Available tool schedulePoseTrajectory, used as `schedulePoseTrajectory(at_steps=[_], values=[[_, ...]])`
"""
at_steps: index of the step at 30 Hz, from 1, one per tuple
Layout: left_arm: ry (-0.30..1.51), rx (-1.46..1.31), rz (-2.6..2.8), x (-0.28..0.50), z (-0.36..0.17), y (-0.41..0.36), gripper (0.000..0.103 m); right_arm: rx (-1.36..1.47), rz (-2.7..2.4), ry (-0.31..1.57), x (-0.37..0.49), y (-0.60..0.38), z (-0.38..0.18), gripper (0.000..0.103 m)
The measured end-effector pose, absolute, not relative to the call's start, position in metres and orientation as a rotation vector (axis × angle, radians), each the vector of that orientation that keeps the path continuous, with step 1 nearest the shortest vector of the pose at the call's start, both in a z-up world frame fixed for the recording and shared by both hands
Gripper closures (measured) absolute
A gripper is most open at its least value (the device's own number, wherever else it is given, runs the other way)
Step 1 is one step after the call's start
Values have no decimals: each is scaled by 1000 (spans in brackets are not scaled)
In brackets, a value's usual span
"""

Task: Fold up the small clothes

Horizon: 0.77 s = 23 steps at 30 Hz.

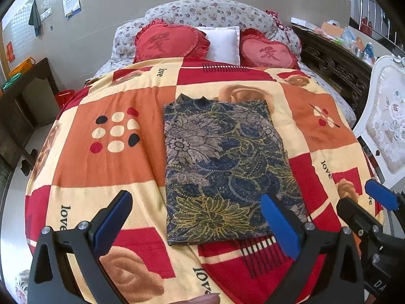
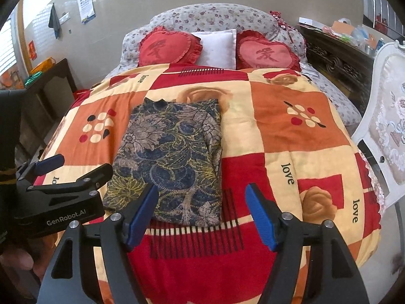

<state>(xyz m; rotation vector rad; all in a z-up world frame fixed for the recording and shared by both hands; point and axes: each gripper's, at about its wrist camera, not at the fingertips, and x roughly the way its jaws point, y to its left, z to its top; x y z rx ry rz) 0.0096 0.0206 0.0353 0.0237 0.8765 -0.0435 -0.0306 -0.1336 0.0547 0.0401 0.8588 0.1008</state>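
A dark blue floral garment [image 1: 222,167] lies folded into a flat, tidy rectangle on the red, orange and cream blanket [image 1: 101,167]. My left gripper [image 1: 196,217] hovers open over the garment's near edge, with its blue pads wide apart and nothing between them. My right gripper [image 2: 202,212] is open too, above the blanket by the garment's [image 2: 172,157] near right corner, and holds nothing. Each wrist view catches the other tool at its side: the right gripper [image 1: 353,193] at the right, the left gripper [image 2: 87,162] at the left. A fingertip shows at the bottom of the left wrist view.
Two red heart cushions [image 1: 169,41] [image 1: 268,53] and a white pillow [image 1: 224,43] lean at the head of the bed. A dark wooden table [image 1: 22,93] stands to the left. A white upholstered chair [image 1: 387,126] and a carved dark cabinet [image 1: 334,68] stand to the right.
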Motion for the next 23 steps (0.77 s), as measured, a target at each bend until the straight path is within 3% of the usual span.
schedulePoseTrajectory(at_steps=[23], values=[[848, 4, -92, 6, 45, 14, 0, 11, 108, 847, -32, -128, 65, 20]])
